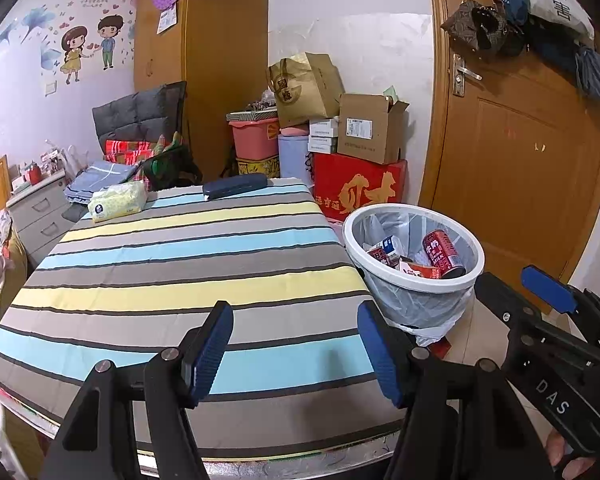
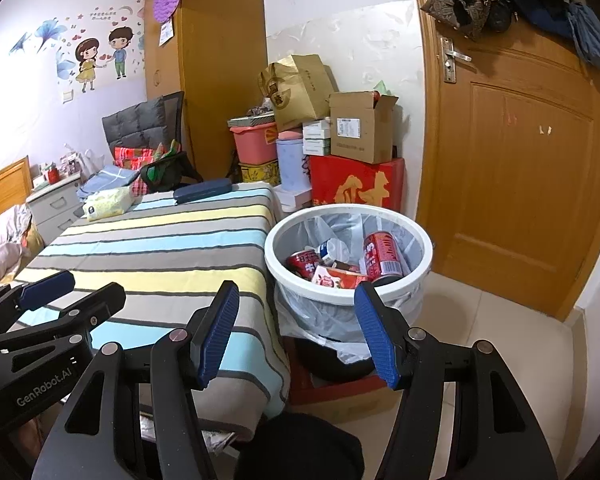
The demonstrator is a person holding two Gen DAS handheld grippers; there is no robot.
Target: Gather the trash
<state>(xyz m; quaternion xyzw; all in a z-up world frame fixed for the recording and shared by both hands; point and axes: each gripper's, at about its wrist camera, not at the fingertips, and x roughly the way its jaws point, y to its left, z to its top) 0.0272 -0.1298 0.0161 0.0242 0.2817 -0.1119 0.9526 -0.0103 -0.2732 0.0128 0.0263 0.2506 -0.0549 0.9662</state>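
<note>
Trash fills the bin standing just off the table's right edge, at two o'clock from the left gripper and twelve o'clock from the right gripper. Both grippers hang spread and empty, the left over the striped cloth, the right past the table's corner. Inside lie red cans and a carton. At eleven o'clock, tissues and a dark case rest on the far edge.
</note>
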